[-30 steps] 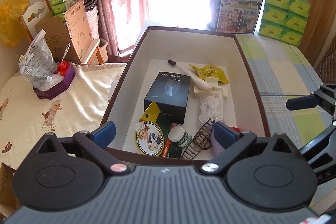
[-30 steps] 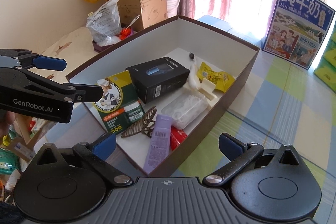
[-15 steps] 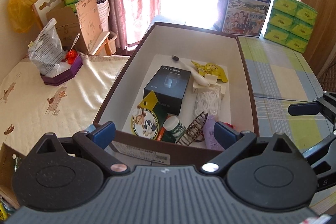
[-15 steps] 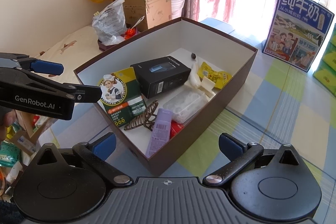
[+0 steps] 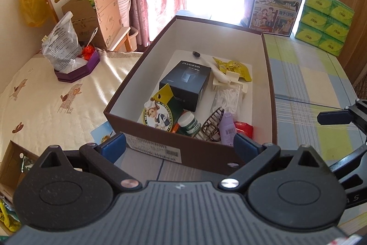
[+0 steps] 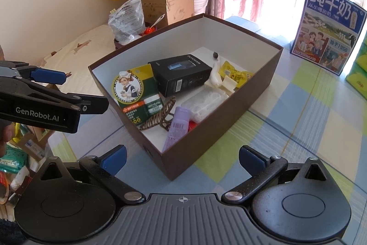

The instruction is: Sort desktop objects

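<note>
Brown cardboard box point(image 6: 220, 137) is sitting open on the checked tablecloth point(image 6: 298, 121), holding everything: one black Flyco carton point(image 5: 186, 84), one green Mentholatum blister card point(image 6: 137, 93), one brown hair claw point(image 5: 212, 128), one lilac tube point(image 6: 177, 128), one clear pack of cotton swabs point(image 5: 227, 97), one yellow snack packet point(image 5: 234, 67), one white clip point(image 6: 229, 83). Left gripper point(image 5: 180, 146) and right gripper point(image 6: 182, 156) are both hanging just short of the near wall, jaws spread wide, gripping nothing. One blue milk carton point(image 6: 330, 26) is standing behind the box.

Red packet point(image 5: 244, 128) — half under lilac tube point(image 5: 227, 130)
</note>
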`<act>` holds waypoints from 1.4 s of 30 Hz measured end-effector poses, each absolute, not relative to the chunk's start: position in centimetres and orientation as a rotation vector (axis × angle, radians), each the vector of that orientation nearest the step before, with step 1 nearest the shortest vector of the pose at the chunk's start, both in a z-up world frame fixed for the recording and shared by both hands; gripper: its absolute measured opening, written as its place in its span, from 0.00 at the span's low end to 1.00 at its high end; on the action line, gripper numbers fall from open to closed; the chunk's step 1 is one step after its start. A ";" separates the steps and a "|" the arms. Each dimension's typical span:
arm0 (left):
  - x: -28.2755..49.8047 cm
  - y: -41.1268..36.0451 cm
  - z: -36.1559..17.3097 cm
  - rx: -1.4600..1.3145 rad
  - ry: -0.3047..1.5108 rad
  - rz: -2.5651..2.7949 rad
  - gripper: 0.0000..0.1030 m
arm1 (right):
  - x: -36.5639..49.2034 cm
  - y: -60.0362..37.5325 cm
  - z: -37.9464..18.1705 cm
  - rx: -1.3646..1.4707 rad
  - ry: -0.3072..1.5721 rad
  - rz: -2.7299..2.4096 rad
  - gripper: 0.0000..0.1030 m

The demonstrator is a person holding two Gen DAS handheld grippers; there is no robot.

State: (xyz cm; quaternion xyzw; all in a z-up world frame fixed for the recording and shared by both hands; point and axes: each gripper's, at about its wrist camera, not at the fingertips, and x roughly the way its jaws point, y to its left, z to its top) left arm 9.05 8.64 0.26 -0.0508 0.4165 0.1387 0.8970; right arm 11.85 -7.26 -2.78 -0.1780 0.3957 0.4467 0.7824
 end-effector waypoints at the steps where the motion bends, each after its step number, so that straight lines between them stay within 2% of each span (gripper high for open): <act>1: 8.9 8.4 0.3 -0.105 0.863 0.293 0.96 | 11.8 -7.5 -2.8 -0.384 0.855 0.967 0.98; 42: 3.5 -3.7 0.9 -0.105 0.871 0.385 0.96 | 10.5 -20.7 -1.5 -0.376 0.844 1.000 0.98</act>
